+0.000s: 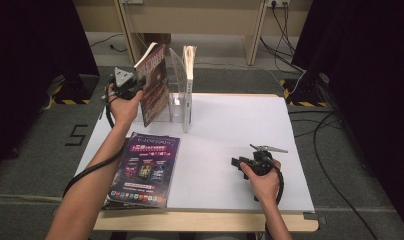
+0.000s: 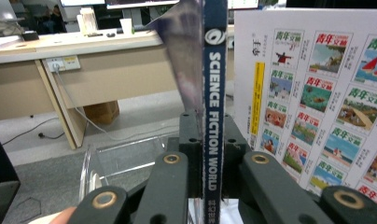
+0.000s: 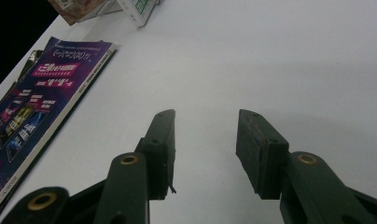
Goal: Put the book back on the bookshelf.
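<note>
The magazine (image 1: 154, 82) is clamped by its spine in the left gripper (image 1: 132, 87) above the clear rack (image 1: 177, 107) at the table's (image 1: 240, 145) far edge, while the right gripper (image 3: 205, 149) is held open and empty; the loose pages could be snagged on a divider and buckled if lowered aslant.

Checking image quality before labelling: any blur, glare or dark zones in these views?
High view: both side edges black, table evenly lit. Left gripper view: magazine spine text sharp, the loose page beside it smeared. Right gripper view: soft overall, top-left corner black, no glare.
</note>
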`<state>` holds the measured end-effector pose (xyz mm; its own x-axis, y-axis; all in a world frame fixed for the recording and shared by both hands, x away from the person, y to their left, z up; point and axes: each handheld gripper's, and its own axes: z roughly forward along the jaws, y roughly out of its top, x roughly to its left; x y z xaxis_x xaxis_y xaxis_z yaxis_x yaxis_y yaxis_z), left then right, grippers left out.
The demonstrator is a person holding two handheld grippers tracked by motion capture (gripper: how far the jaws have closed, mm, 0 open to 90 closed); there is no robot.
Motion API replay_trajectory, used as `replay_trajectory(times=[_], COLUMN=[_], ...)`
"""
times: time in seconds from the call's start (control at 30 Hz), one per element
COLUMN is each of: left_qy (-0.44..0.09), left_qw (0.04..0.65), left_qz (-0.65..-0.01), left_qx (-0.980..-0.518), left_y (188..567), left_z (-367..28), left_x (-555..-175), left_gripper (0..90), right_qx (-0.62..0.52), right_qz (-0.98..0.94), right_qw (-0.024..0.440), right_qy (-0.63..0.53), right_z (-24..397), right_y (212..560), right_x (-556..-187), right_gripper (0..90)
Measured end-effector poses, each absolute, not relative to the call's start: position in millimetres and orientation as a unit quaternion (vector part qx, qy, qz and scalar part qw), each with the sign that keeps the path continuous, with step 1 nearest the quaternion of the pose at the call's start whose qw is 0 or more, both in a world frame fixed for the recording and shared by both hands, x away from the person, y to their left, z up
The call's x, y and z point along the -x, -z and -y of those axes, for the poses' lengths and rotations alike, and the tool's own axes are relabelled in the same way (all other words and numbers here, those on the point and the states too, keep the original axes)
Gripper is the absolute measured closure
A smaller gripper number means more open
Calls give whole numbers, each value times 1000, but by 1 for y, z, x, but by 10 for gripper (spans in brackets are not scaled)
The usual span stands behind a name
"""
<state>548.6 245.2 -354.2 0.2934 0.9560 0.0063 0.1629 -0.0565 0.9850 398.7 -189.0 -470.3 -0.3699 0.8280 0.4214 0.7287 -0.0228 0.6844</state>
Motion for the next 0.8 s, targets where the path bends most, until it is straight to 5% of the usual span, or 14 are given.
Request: replay_trajectory(times=[0.8], left_qy=[-353], left_qw=[537], left_qz=[-489], left_qx=[-590], left_y=[351], left_z=[-237], left_x=[-550], left_gripper=[750], right_qx=[-561], right_qz=[-696], right_qw=[49], right_qy=[-446], right_z=[191], right_y=[471], right_x=[-400], right_gripper=[572])
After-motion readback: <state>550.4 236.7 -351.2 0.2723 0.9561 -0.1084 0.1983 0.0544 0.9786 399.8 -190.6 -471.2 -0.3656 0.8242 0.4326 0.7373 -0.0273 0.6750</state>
